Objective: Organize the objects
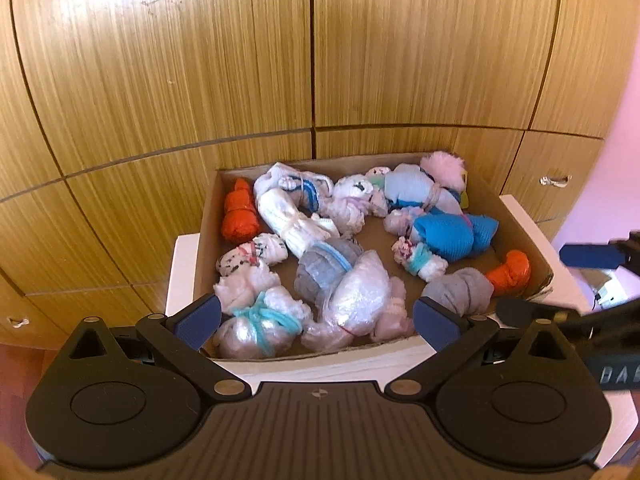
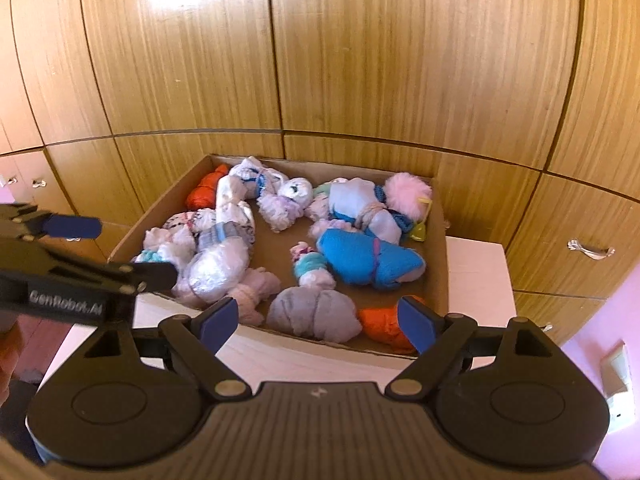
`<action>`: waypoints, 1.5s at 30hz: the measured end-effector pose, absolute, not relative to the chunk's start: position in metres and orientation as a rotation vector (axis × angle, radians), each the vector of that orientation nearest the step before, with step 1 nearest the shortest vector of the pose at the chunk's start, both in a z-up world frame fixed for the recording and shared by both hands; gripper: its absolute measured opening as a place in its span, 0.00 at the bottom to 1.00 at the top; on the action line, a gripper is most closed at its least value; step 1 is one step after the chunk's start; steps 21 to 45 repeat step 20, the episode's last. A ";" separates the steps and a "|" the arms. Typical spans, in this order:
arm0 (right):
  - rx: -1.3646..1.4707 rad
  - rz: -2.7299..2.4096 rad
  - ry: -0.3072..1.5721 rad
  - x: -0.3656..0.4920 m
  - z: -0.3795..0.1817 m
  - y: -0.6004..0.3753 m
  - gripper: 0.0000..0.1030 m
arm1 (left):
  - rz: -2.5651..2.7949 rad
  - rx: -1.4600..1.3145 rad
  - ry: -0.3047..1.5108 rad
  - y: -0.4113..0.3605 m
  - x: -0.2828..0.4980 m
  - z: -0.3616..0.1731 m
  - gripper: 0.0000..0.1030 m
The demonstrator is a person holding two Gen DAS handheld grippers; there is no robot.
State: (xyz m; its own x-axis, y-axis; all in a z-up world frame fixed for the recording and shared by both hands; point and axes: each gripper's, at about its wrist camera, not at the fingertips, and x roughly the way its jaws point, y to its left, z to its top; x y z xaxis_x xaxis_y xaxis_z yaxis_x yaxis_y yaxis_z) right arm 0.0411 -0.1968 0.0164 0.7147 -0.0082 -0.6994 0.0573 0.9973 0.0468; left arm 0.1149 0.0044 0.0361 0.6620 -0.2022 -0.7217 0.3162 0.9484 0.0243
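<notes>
Shallow cardboard box [image 1: 208,216] in the middle of both views, resting on a white table top [image 1: 182,264] in front of wooden cabinet doors [image 1: 160,80]

Filled with tied bundles: orange bundle [image 1: 239,216] at the box's upper left corner in the left wrist view, long white bundle [image 1: 288,210] just right of it, bright blue bundle [image 1: 452,234] right of centre, grey bundle [image 1: 460,292] at lower right touching a second orange bundle [image 1: 510,268], clear plastic-wrapped bundle [image 1: 360,300] near the lower middle, white bundle tied with teal yarn [image 1: 260,320] at lower left, fluffy pink bundle [image 1: 444,166] at the upper right corner

Left gripper [image 1: 316,322] at the bottom of its own frame, jaws spread wide over the box's near edge, nothing between the blue pads, no bundle touched

Right gripper [image 2: 318,320] at the bottom of its own frame, likewise wide apart and empty, left pad just before the box's near wall, right pad in front of the second orange bundle [image 2: 384,326], grey bundle [image 2: 316,314] showing between the two pads but farther off

Right gripper also entering the left wrist view at the right edge [image 1: 560,284]; left gripper entering the right wrist view at the left edge [image 2: 132,250], above the box's left wall

Metal cabinet handle [image 2: 591,249] at the right of the right wrist view
</notes>
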 end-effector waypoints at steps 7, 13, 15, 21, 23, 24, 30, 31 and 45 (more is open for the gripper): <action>0.063 -0.013 0.760 0.036 0.020 -0.191 0.83 | -0.292 0.157 0.769 0.001 0.116 0.048 1.00; 0.065 -0.013 0.751 0.034 0.025 -0.189 0.83 | -0.283 0.144 0.748 -0.002 0.116 0.054 1.00; 0.064 -0.008 0.747 0.034 0.026 -0.189 0.83 | -0.282 0.150 0.751 -0.004 0.116 0.056 0.99; 0.061 0.004 0.743 0.035 0.031 -0.186 0.84 | -0.299 0.143 0.760 -0.007 0.116 0.062 1.00; 0.061 0.004 0.743 0.035 0.031 -0.186 0.84 | -0.299 0.143 0.760 -0.007 0.116 0.062 1.00; 0.061 0.004 0.743 0.035 0.031 -0.186 0.84 | -0.299 0.143 0.760 -0.007 0.116 0.062 1.00; 0.061 0.004 0.743 0.035 0.031 -0.186 0.84 | -0.299 0.143 0.760 -0.007 0.116 0.062 1.00; 0.061 0.004 0.743 0.035 0.031 -0.186 0.84 | -0.299 0.143 0.760 -0.007 0.116 0.062 1.00; 0.061 0.004 0.743 0.035 0.031 -0.186 0.84 | -0.299 0.143 0.760 -0.007 0.116 0.062 1.00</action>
